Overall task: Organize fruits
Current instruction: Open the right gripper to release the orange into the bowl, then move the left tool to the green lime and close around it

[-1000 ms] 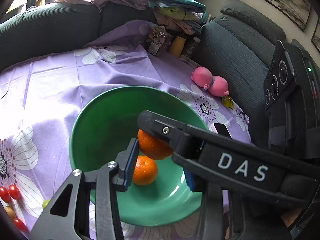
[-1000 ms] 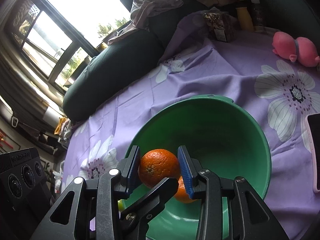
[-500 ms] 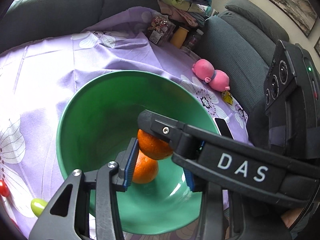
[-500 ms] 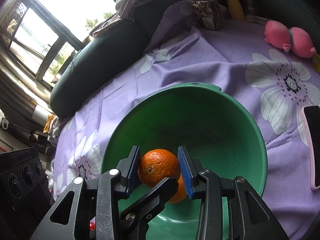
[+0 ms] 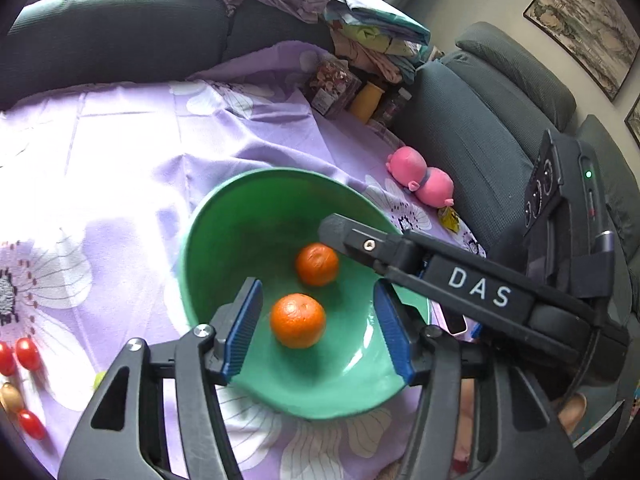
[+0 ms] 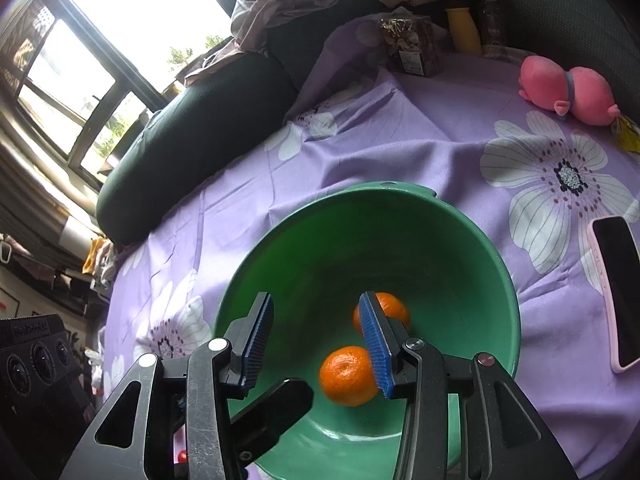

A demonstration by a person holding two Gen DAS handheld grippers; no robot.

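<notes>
Both our left tongs (image 5: 318, 330) and right tongs (image 6: 318, 346) have just been opening, empty. The oranges (image 5: 298, 321) in the bowl (image 5: 224, 216) look firm, round, rollable; we would grip one across its middle.

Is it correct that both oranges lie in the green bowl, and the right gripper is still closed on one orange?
Not quite. Both oranges lie in the green bowl, but the right gripper holds neither. The right wrist view shows its jaws apart, having just opened, with bare bowl between the pads; one pad only hides part of each fruit.
</notes>
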